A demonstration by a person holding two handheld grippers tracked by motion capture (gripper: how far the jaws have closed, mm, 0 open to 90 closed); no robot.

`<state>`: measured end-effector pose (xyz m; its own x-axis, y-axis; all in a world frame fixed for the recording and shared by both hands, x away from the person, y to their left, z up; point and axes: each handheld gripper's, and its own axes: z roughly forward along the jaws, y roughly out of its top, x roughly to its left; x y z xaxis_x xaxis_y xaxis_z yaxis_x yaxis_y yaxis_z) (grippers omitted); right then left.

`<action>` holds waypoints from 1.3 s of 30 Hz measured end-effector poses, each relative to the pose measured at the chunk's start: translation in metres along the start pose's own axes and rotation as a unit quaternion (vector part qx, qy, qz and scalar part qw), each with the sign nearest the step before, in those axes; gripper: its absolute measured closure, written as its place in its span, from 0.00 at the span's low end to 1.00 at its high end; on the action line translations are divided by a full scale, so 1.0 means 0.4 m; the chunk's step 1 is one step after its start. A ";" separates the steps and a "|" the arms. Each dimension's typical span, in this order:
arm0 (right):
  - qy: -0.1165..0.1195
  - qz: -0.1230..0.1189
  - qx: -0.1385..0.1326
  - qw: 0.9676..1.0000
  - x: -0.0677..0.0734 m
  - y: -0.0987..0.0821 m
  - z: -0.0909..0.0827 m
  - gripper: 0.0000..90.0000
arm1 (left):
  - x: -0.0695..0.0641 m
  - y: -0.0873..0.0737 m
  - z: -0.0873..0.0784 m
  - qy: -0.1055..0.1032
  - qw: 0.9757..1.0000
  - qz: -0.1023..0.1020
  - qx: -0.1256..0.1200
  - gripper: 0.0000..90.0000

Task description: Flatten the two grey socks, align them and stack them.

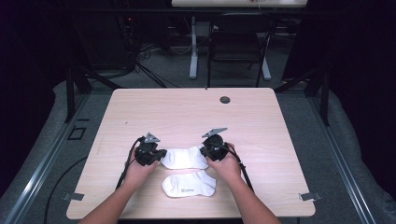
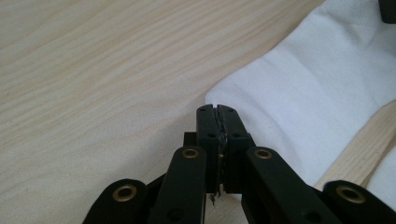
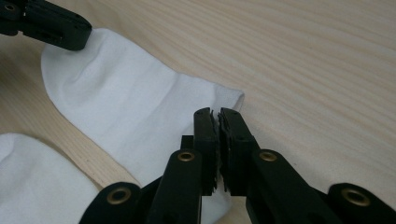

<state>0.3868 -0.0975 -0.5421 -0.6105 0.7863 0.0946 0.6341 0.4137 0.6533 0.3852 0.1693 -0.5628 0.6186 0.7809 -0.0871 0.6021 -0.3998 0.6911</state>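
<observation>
2 soft white knit socks lie near the table's near edge; the far sock stretches flat between the left gripper and right gripper, both jaws pressed together at its ends; the near sock curls loose; pale woodgrain tabletop.

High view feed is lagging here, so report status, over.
Left gripper and right gripper shut at opposite ends of the far white sock. Second white sock lies nearer, apart. Nothing obstructing.

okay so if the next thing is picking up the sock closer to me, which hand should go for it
Right, probably. The right gripper sits at the far sock's right end, just above the near sock's raised cuff end. The left gripper is farther from it. Both look shut.
</observation>
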 end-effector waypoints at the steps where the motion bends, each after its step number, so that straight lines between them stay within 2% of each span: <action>1: 0.000 0.000 -0.004 1.000 0.001 0.001 -0.002 0.96 | -0.001 0.001 -0.004 0.001 1.000 0.000 -0.004 0.99; 5: 0.001 -0.009 -0.005 1.000 0.006 0.006 -0.017 0.96 | -0.003 0.005 -0.020 -0.002 1.000 -0.005 -0.015 0.99; 7: 0.005 -0.005 -0.015 1.000 0.012 0.009 -0.024 0.96 | -0.002 0.006 -0.028 -0.005 1.000 -0.003 -0.016 0.99; 10: 0.005 -0.014 -0.021 1.000 0.017 0.017 -0.040 0.96 | -0.005 0.006 -0.038 -0.008 1.000 -0.003 -0.023 0.99; 17: 0.009 -0.027 -0.027 0.999 0.034 0.021 -0.079 0.96 | -0.024 0.004 -0.072 -0.018 0.999 0.006 -0.034 0.99; 26: 0.019 -0.048 -0.025 0.998 0.060 0.003 -0.127 0.96 | -0.060 -0.001 -0.115 -0.036 0.999 0.013 -0.035 0.99; 30: 0.023 -0.056 -0.024 0.998 0.070 -0.010 -0.147 0.96 | -0.079 -0.008 -0.131 -0.043 0.998 0.022 -0.032 0.99; 39: 0.031 -0.059 -0.021 0.998 0.087 -0.050 -0.180 0.96 | -0.115 -0.034 -0.152 -0.054 0.998 0.033 -0.028 0.99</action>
<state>0.3186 -0.1117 -0.4977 -0.7090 0.7027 0.0595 0.5356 0.4817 0.6936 0.3179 0.1678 -0.5247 0.7090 0.6958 -0.1144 0.5305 -0.4194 0.7367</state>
